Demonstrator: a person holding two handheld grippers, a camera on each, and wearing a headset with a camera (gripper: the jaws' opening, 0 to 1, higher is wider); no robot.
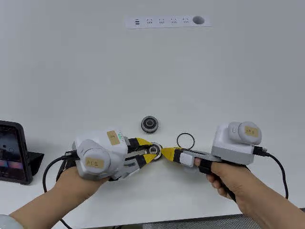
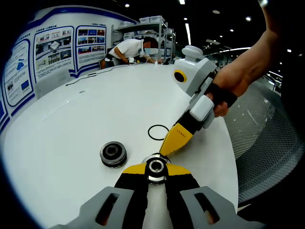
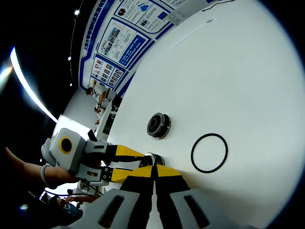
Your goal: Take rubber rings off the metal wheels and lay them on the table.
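**Two wheels and one freed ring on the table, both grippers meeting at the nearer wheel**

Towards the near edge of the white table (image 1: 95, 71), the two grippers meet tip to tip. The left gripper (image 1: 151, 151) has its yellow-tipped jaws pinching the held wheel (image 1: 154, 150), one jaw on each side, and lifts it just above the surface. The right gripper (image 1: 167, 153) comes in from the opposite side with its jaws pressed together, their point touching that wheel's rim. Whether any rubber is caught between them is too small to make out.

Two metal wheels can be counted. Just beyond the right gripper's tip lies the one loose rubber ring (image 1: 177, 141), a thin black circle flat on the table. A little farther in, left of the ring and apart from it, the second wheel (image 1: 150, 124) lies flat with a dark band round its rim.

At the left edge a tablet (image 1: 10, 151) stands propped, cut off by the frame, its screen unreadable. Along the far edge lies a white power strip (image 1: 167, 21).
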